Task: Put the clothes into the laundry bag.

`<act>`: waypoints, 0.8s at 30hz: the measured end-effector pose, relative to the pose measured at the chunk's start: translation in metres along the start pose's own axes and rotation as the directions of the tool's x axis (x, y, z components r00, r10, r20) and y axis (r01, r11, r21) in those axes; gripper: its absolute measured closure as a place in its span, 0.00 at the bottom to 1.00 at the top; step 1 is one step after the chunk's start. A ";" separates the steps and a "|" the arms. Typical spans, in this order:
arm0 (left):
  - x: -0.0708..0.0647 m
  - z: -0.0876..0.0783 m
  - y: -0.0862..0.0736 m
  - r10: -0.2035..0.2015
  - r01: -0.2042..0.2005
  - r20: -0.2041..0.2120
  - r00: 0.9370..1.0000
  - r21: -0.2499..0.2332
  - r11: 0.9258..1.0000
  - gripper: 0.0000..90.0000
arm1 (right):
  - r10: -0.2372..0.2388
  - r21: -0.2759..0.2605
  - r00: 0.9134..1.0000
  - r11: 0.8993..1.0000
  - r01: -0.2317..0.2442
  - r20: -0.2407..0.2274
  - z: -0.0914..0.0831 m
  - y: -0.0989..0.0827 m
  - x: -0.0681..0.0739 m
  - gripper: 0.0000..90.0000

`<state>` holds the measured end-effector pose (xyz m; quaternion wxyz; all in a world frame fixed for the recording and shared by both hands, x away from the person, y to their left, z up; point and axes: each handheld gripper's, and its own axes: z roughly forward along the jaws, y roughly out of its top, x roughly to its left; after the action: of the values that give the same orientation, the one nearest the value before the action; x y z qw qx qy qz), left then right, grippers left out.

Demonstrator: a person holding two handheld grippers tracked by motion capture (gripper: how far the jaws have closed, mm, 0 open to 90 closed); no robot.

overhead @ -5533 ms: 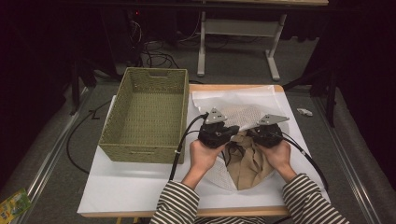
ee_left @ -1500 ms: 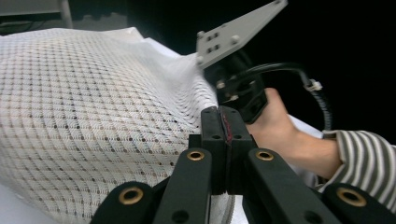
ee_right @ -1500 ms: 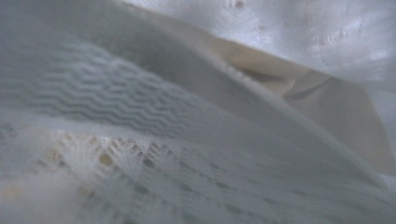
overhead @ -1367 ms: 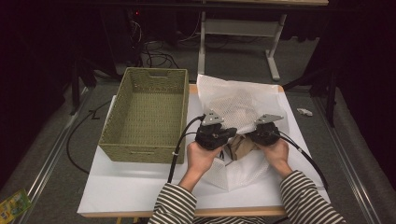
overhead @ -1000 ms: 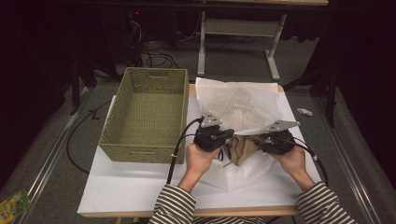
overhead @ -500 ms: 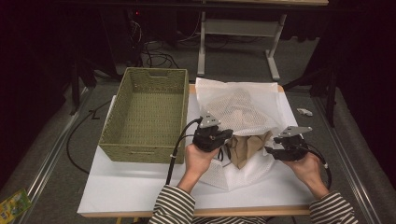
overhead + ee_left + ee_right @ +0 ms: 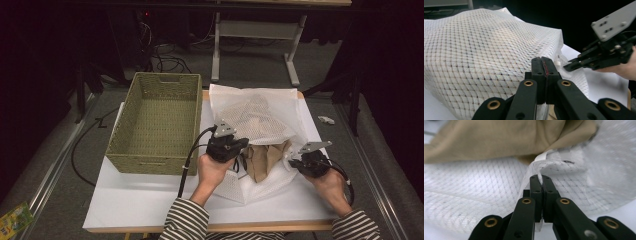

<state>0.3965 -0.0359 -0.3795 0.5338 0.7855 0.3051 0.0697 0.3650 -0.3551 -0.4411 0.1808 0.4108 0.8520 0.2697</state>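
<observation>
High view: white mesh bag point(image 7: 260, 120) lies right of centre on the white table point(image 7: 145, 200), its mouth toward the lower edge of the frame. Tan cloth point(image 7: 265, 157) spills from that mouth, between the 2 grippers. Green woven basket point(image 7: 157, 122) sits left of centre, beside the bag.

Left gripper point(image 7: 240, 145), centre of frame: jaws pressed together. Left gripper view shows them shut at the foot of the raised mesh point(image 7: 486, 57); whether mesh is caught between them, cannot tell.

Right gripper point(image 7: 291, 161), lower right: its jaws have just been closing. Right gripper view shows them point(image 7: 541, 182) clamped on a pinched-up fold of the bag's mesh edge point(image 7: 536, 167), with the cloth point(image 7: 499, 137) across the top of the frame behind it.

Striped sleeves point(image 7: 187, 225) enter from the bottom edge.
</observation>
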 end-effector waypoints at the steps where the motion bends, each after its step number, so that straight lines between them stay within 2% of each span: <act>1: 0.000 0.000 0.000 0.000 0.000 0.000 1.000 -0.003 1.000 1.00 | 0.002 -0.016 1.000 1.000 -0.002 0.004 -0.004 -0.001 0.000 1.00; 6: 0.002 0.000 0.001 -0.009 0.009 -0.005 1.000 -0.007 1.000 1.00 | 0.005 -0.074 1.000 0.997 -0.004 0.023 -0.028 -0.013 0.001 1.00; 12: 0.003 -0.001 0.004 -0.005 0.005 -0.011 1.000 -0.013 1.000 1.00 | 0.016 -0.082 0.999 0.997 -0.013 0.033 -0.043 -0.029 0.002 1.00; 16: 0.004 -0.003 0.004 -0.007 0.007 -0.018 1.000 -0.013 1.000 1.00 | 0.017 -0.073 1.000 0.997 -0.016 0.015 -0.049 -0.038 0.008 0.99; 19: 0.004 -0.003 0.004 -0.007 0.007 -0.015 1.000 -0.013 1.000 1.00 | 0.016 -0.082 1.000 0.996 -0.016 0.000 -0.051 -0.041 0.010 0.89; 24: 0.000 -0.003 0.006 -0.001 0.001 -0.005 1.000 -0.013 1.000 1.00 | 0.009 -0.160 1.000 0.987 -0.005 0.026 -0.061 -0.028 0.010 0.73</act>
<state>0.3982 -0.0351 -0.3730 0.5381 0.7818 0.3065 0.0734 0.3098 -0.3811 -0.4107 0.2235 0.4013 0.8238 0.3323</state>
